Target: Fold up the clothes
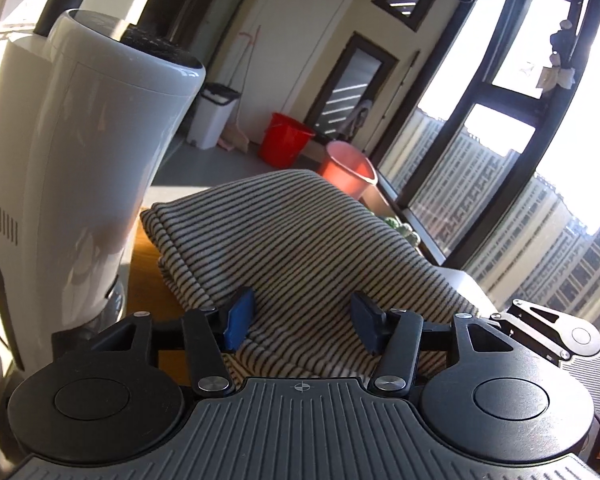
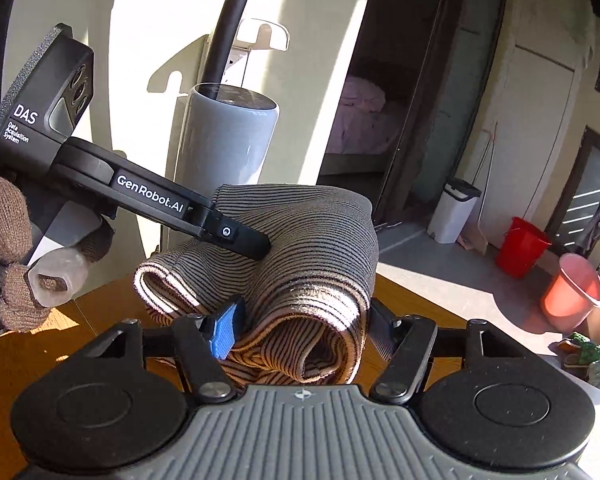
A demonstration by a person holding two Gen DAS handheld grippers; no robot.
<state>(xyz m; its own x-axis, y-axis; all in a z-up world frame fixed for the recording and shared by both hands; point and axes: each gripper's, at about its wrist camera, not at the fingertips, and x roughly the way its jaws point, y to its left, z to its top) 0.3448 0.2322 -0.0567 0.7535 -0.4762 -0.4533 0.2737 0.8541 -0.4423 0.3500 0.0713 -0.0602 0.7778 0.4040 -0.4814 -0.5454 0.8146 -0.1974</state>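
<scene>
**Ana:** Two grippers were on the one striped garment [image 2: 312, 248], which sat bunched on the wooden table [image 2: 40, 344] in the middle of both views. What was each of mine doing?

**Ben:** Your right gripper [image 2: 300, 332] appeared clamped on a thick rolled fold. The roll filled the gap between the jaws. The blue pad [image 2: 224, 332] at 9 o'clock pressed its side, and the other pad was hidden behind the cloth. Your left gripper [image 1: 302, 322] stood roughly half open. Fabric [image 1: 300, 240] lay between its pads, but I saw no pinch. From the right camera its tip [image 2: 260, 246] came in from 10 o'clock and sank into a crease on top of the bundle.

**Ana:** How should I have handled the fold from there?

**Ben:** My judgement is that the bundle was too lumpy to fold cleanly. You would have done well to keep the left tip pinning that crease while the right drew its roll out flat, low over the table. A high lift risked dragging the whole heap along.

**Ana:** Anything nearby to mind?

**Ben:** A tall white appliance [image 1: 80, 160] stood close, at 9 to 10 o'clock from the left camera. A wide sweep that way could have struck it.
</scene>
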